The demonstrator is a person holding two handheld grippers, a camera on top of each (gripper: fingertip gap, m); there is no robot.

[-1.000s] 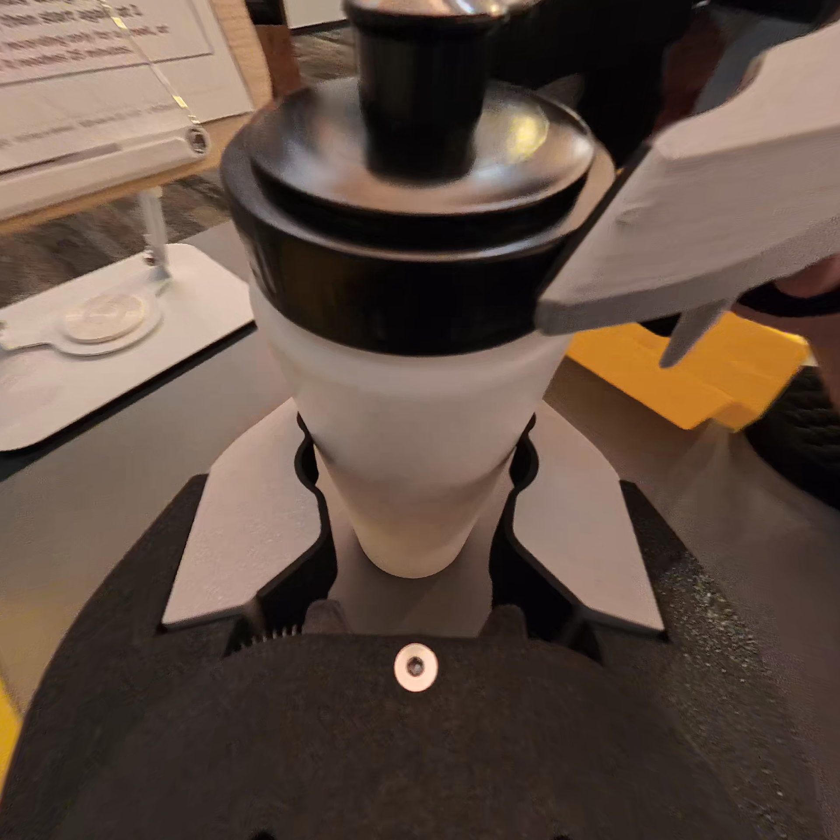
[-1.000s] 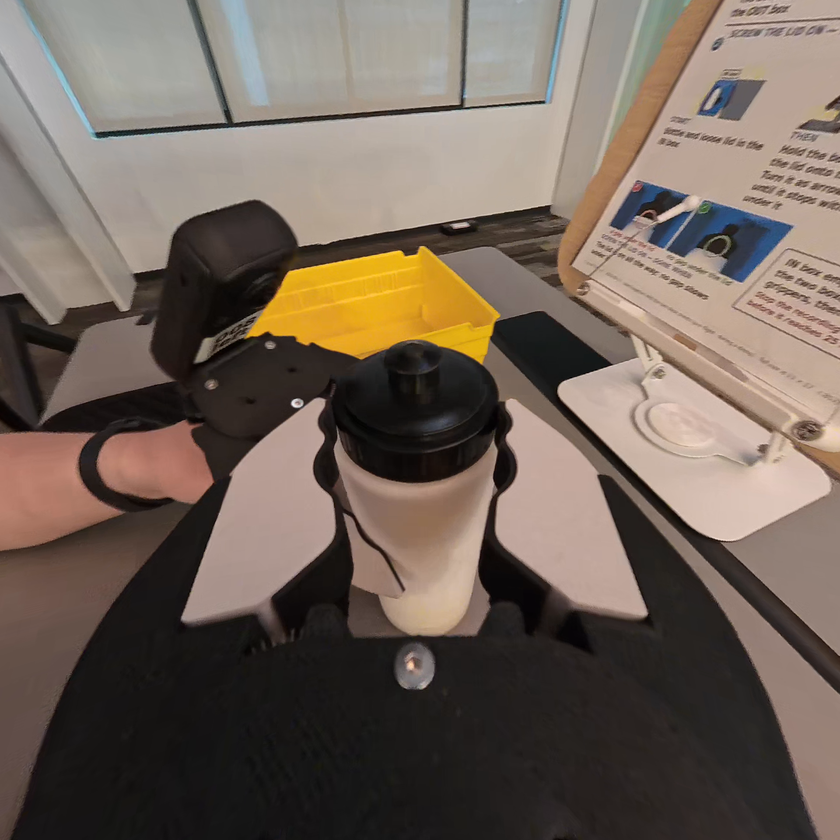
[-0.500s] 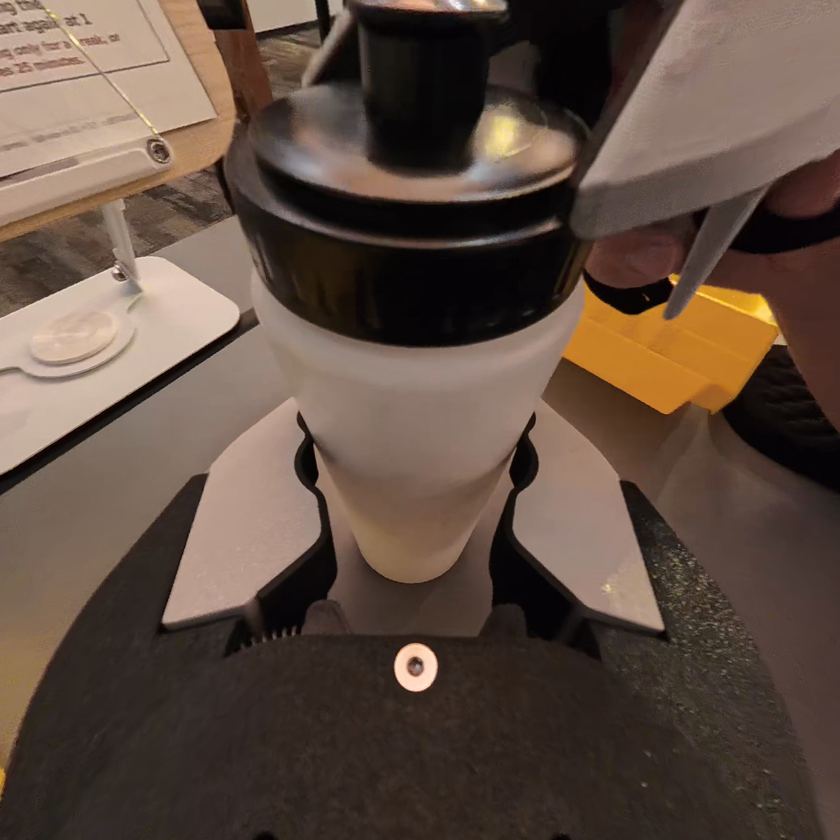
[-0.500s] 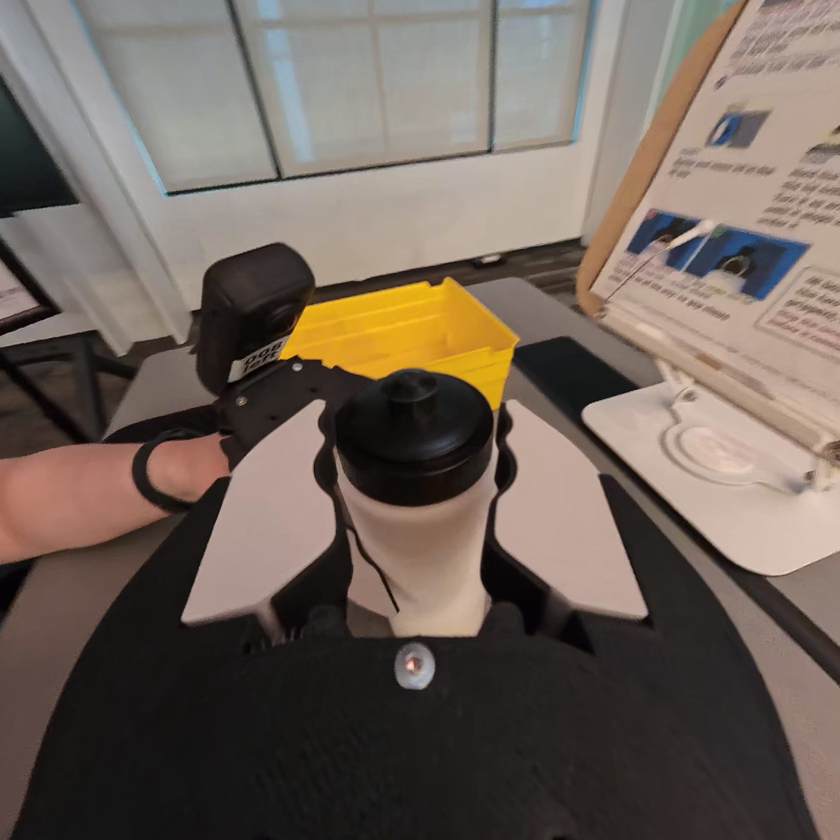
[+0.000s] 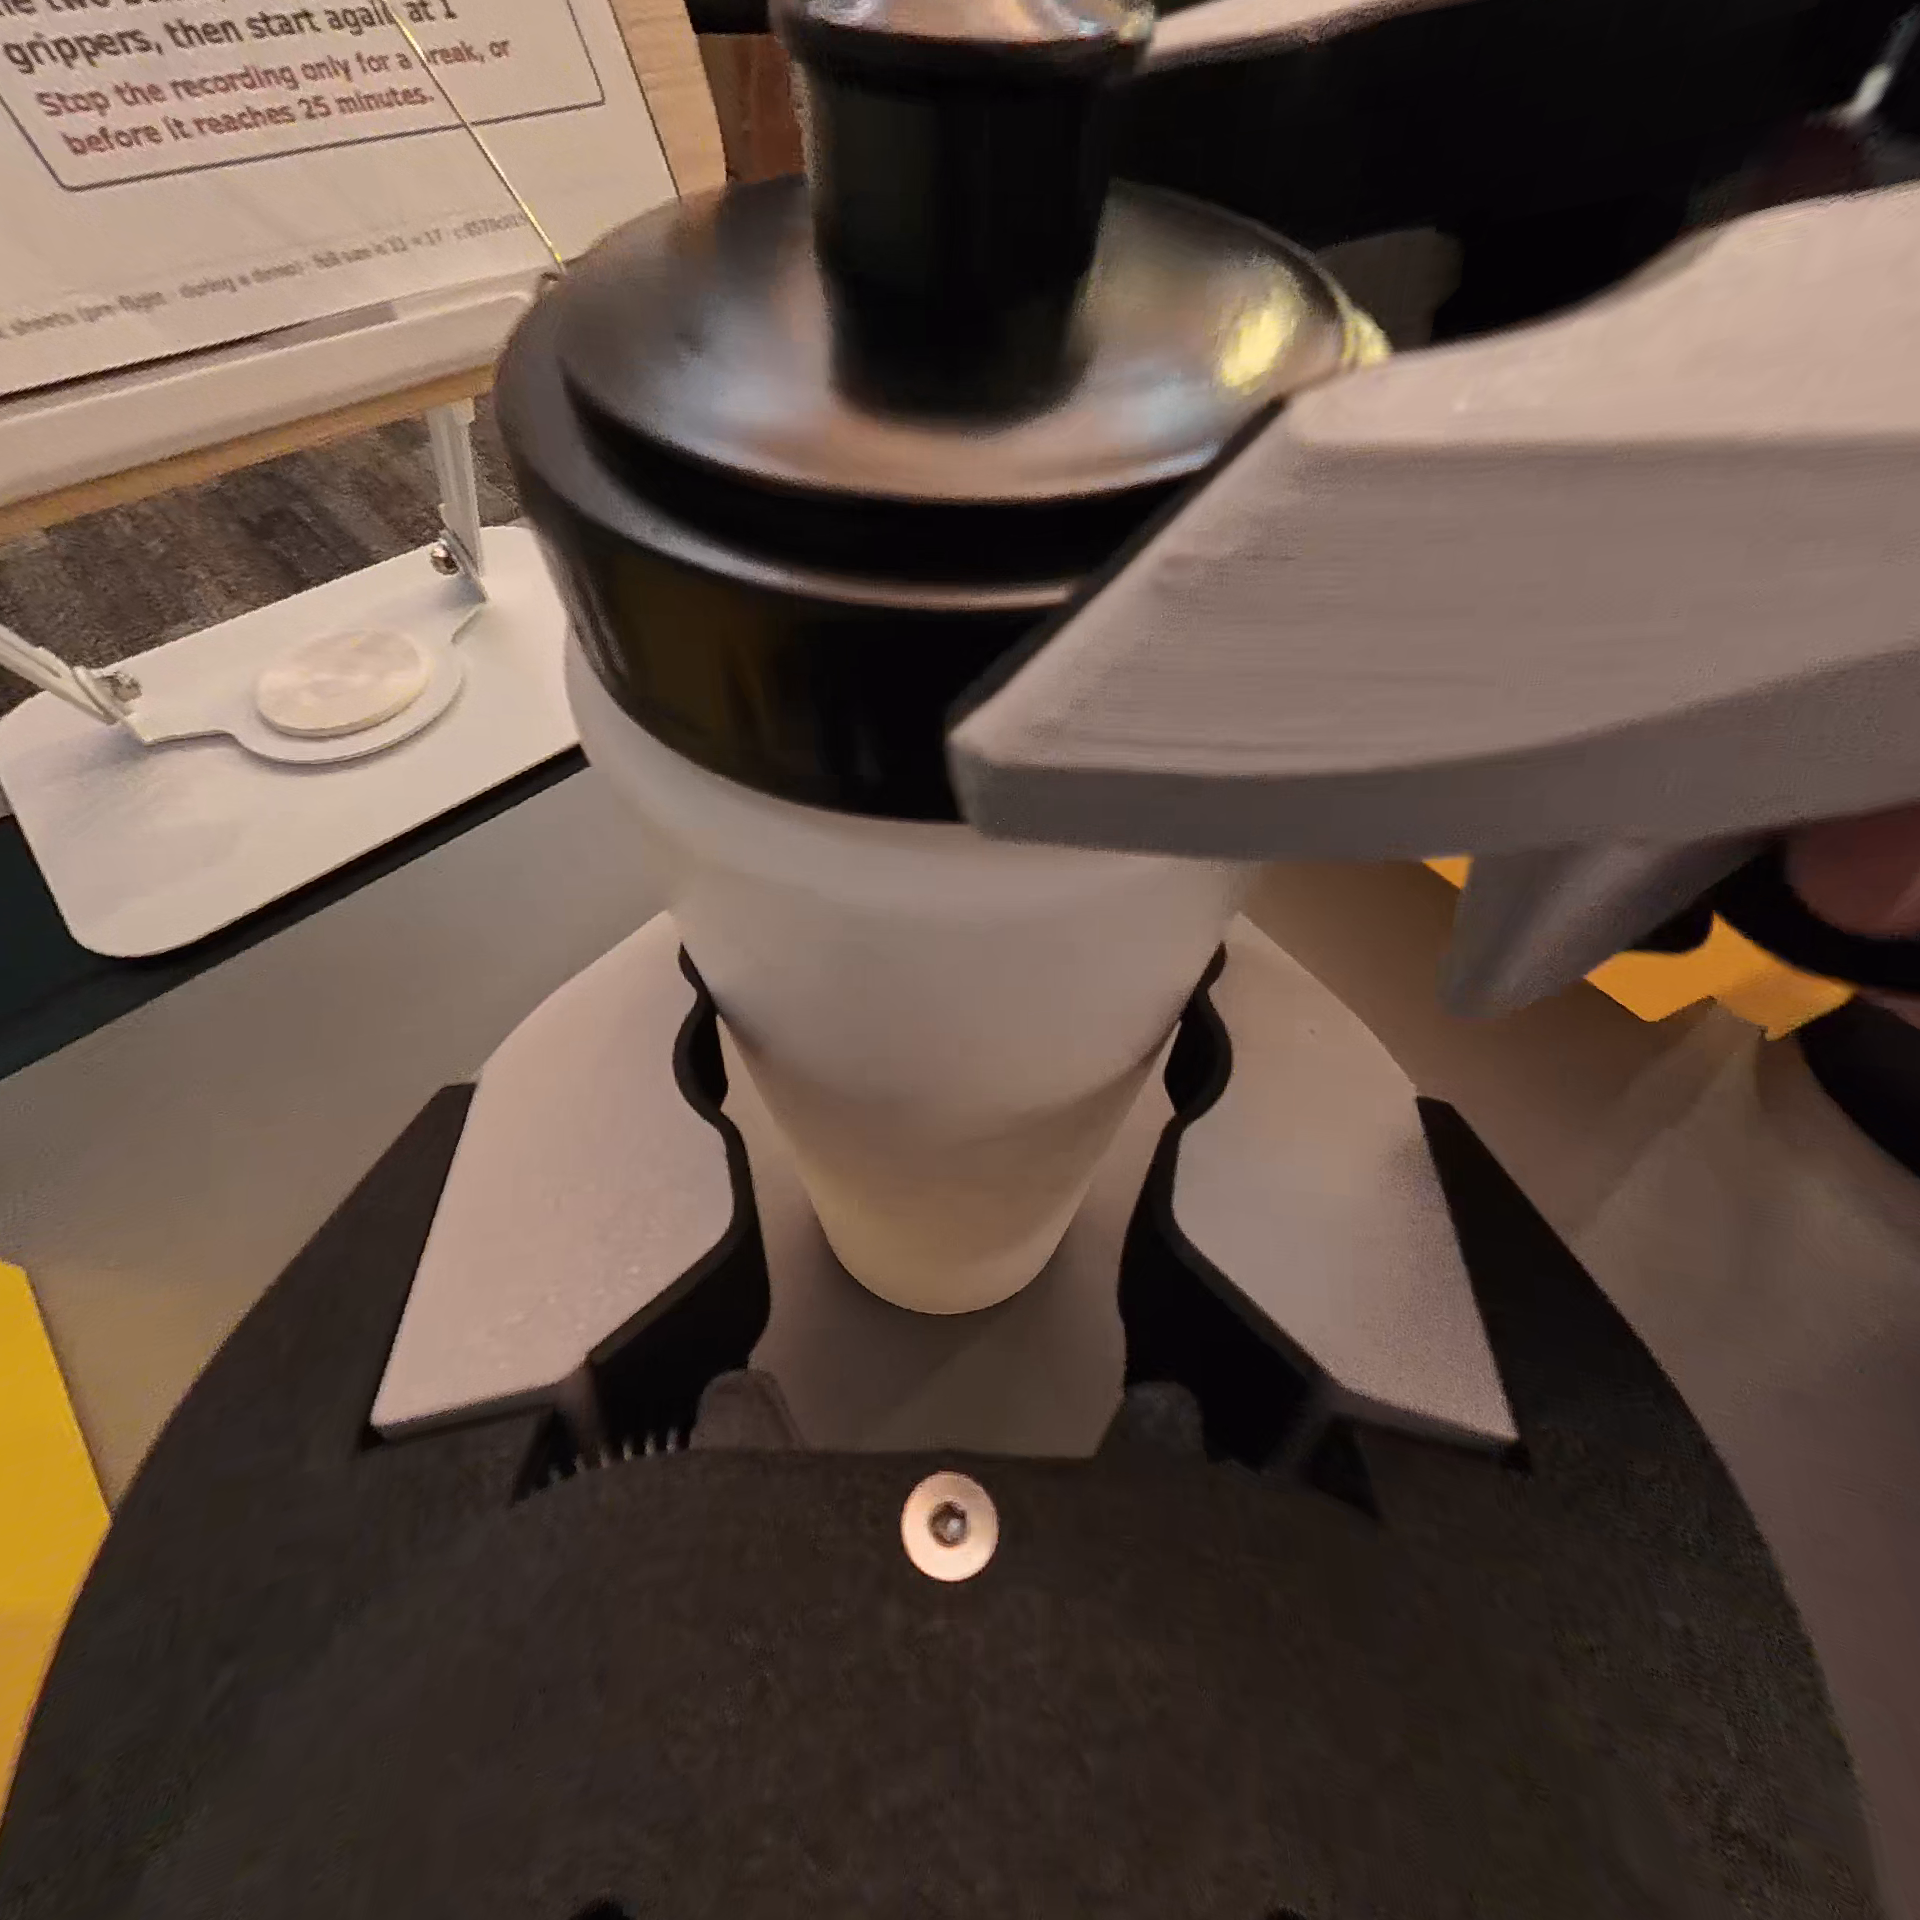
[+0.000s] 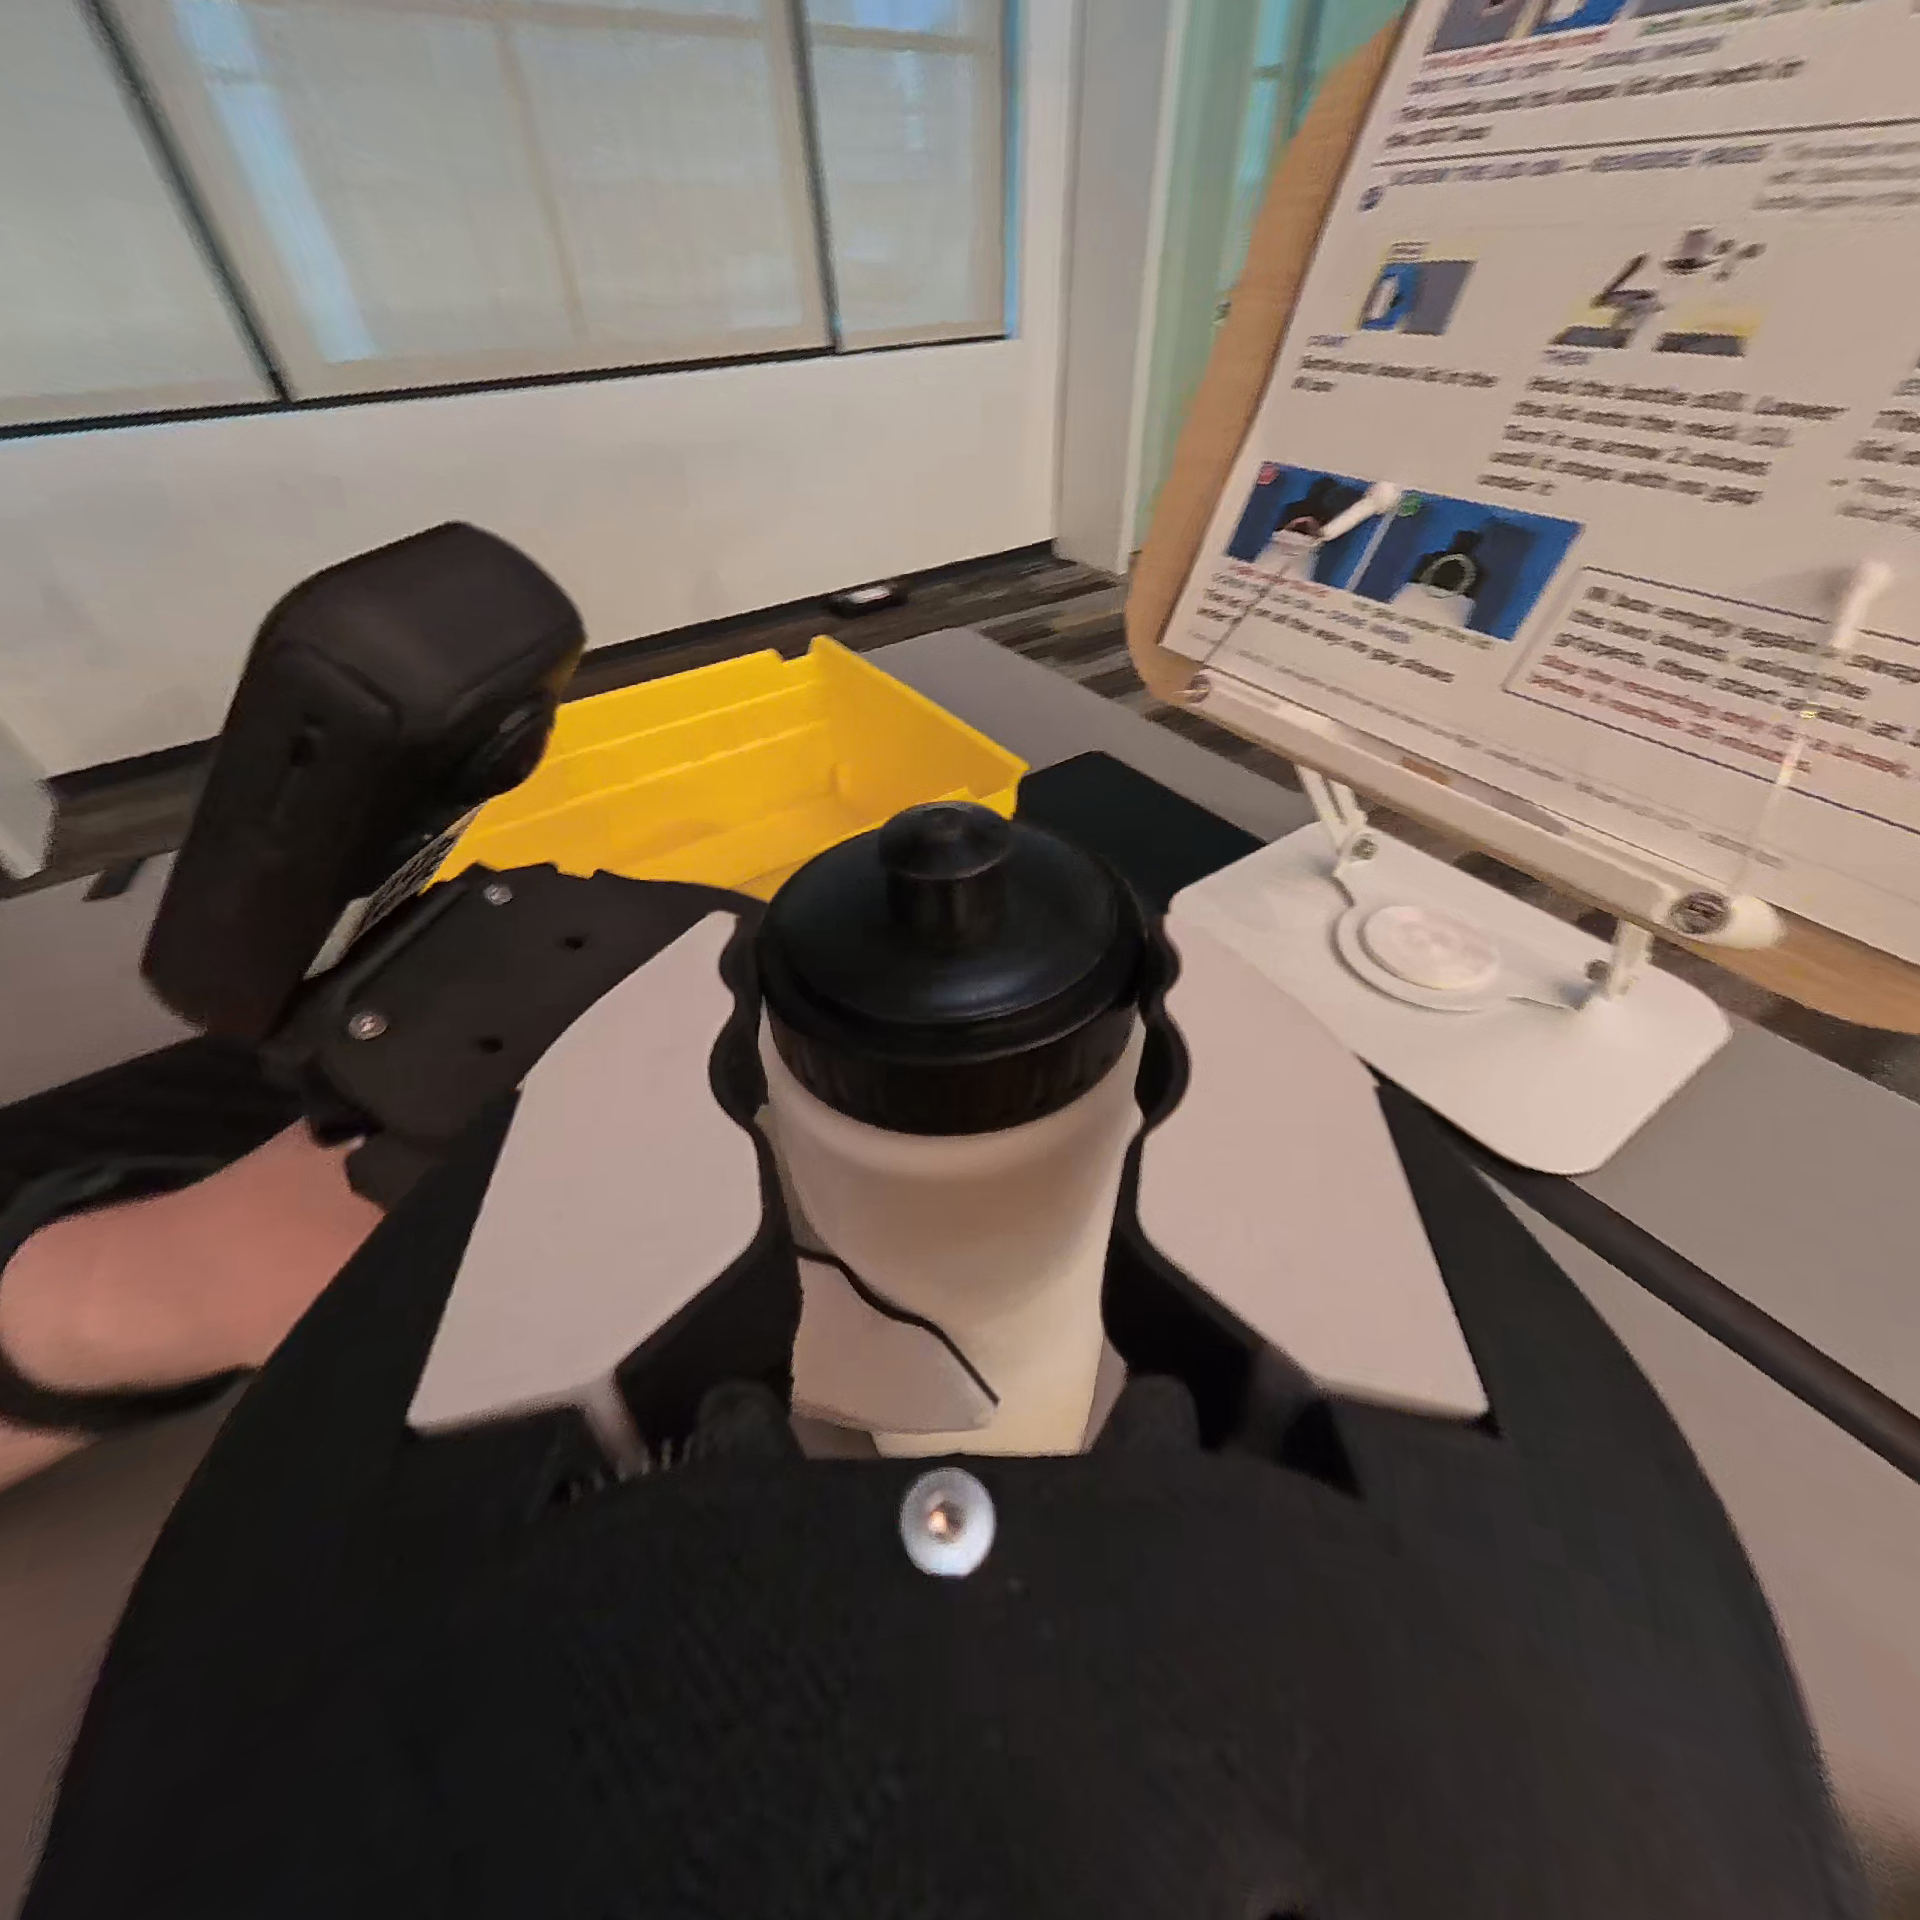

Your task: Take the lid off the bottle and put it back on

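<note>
Bottle (image 5: pixel 935 1039): white, frosted plastic, upright, held above a grey table (image 6: pixel 1766 1195). Lid (image 6: pixel 945 987): black screw cap with a pull spout, seated on the bottle's neck with no gap showing at the rim. Left gripper (image 5: pixel 951 1132): fingers closed on the lower body of the bottle, pads pressed to both sides; its job appears to be to keep the body from turning. Right gripper (image 6: pixel 945 997): fingers closed around the rim of the lid at its two sides, placed high so that a twist acts on the lid alone; one of its grey fingers crosses the left wrist view at lid height. Whether the lid is being loosened or tightened cannot be told, as the left wrist view is blurred at the top and the threads are hidden. Yellow bin (image 6: pixel 748 769): open, behind the bottle, well apart from it. Instruction board (image 6: pixel 1610 416): tilted on a white stand (image 6: pixel 1455 1039) to the right, near but not touching the bottle. A person's hand (image 6: pixel 156 1278) carries the left gripper from the left.
</note>
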